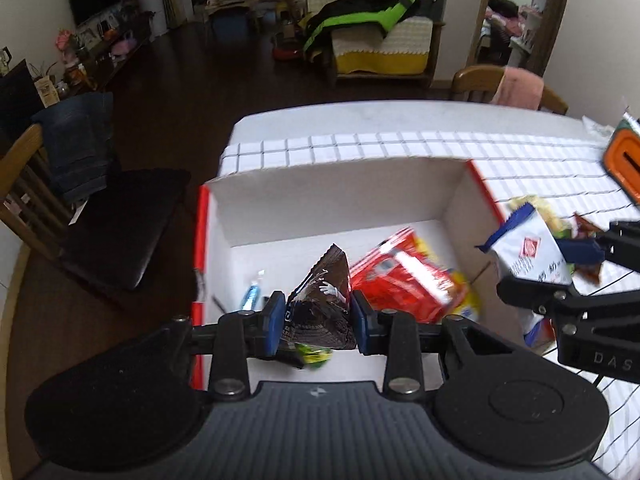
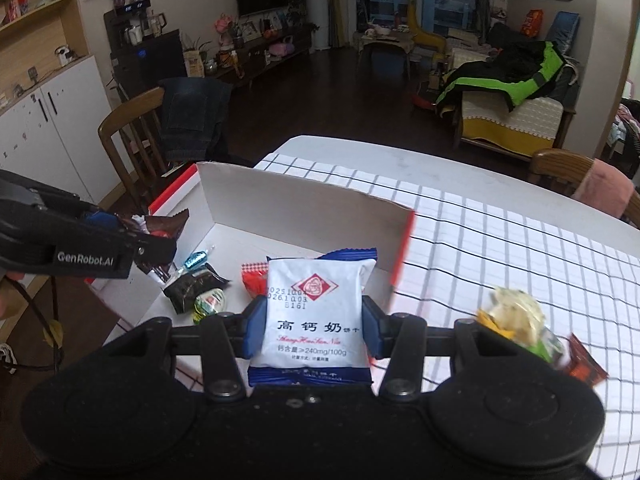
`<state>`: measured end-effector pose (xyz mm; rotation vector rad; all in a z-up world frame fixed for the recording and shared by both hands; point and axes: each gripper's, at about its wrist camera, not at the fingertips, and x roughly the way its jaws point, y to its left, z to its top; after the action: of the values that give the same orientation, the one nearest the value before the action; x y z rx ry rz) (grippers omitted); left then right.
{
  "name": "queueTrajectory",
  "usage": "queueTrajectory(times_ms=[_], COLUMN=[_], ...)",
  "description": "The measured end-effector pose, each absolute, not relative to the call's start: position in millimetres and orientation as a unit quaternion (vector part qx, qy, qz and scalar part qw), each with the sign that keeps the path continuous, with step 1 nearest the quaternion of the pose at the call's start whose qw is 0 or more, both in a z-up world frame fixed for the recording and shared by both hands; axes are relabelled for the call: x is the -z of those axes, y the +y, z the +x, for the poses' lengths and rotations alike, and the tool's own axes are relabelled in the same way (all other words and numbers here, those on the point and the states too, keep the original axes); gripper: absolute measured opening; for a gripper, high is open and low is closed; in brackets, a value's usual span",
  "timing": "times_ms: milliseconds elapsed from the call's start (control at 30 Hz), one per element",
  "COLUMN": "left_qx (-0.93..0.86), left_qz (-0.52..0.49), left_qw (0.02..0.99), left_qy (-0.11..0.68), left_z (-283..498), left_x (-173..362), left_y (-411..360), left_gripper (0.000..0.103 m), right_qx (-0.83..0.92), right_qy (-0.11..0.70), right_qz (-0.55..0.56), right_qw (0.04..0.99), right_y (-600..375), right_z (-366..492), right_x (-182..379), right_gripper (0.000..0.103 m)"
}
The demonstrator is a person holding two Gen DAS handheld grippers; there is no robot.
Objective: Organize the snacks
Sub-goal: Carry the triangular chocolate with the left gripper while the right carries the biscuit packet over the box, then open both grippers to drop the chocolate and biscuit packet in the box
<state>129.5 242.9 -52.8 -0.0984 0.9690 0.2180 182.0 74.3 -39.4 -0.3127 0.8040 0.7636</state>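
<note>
My left gripper (image 1: 318, 320) is shut on a dark brown snack packet (image 1: 322, 304) and holds it over the open white box (image 1: 320, 196) with red edges. A red snack packet (image 1: 404, 280), a small blue candy (image 1: 250, 296) and a green candy (image 1: 314, 354) lie in the box. My right gripper (image 2: 314, 330) is shut on a white-and-blue biscuit packet (image 2: 316, 320), held over the box's near right side. In the left wrist view the right gripper (image 1: 560, 272) with the biscuit packet (image 1: 528, 252) is at the right.
Loose snacks (image 2: 516, 320) and a brown packet (image 2: 584, 364) lie on the checked tablecloth (image 2: 500, 240) right of the box. Wooden chairs stand at the table's left (image 2: 132, 136) and far right (image 2: 560, 172). An orange object (image 1: 626, 160) sits at the table's right.
</note>
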Motion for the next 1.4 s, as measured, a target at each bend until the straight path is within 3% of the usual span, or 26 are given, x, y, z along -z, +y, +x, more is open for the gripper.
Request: queueTrajectory(times_ms=[467, 1033, 1167, 1267, 1400], left_qx=[-0.078, -0.067, -0.068, -0.072, -0.074], left_qz=[0.012, 0.049, 0.043, 0.043, 0.029], left_qw=[0.868, 0.846, 0.847, 0.85, 0.852], left_qy=[0.49, 0.527, 0.526, 0.521, 0.517], left_z=[142, 151, 150, 149, 147], left_x=[94, 114, 112, 110, 106], left_y=[259, 250, 251, 251, 253], left_gripper=[0.034, 0.036, 0.038, 0.04, 0.049], right_qx=[-0.375, -0.374, -0.375, -0.375, -0.383], right_qy=[0.403, 0.424, 0.434, 0.438, 0.439], right_qz=[-0.216, -0.244, -0.228, -0.211, -0.192], right_qw=[0.806, 0.788, 0.787, 0.789, 0.79], right_y=[145, 157, 153, 146, 137], right_z=[198, 194, 197, 197, 195], right_x=[92, 109, 107, 103, 94], right_gripper=[0.047, 0.049, 0.054, 0.067, 0.067])
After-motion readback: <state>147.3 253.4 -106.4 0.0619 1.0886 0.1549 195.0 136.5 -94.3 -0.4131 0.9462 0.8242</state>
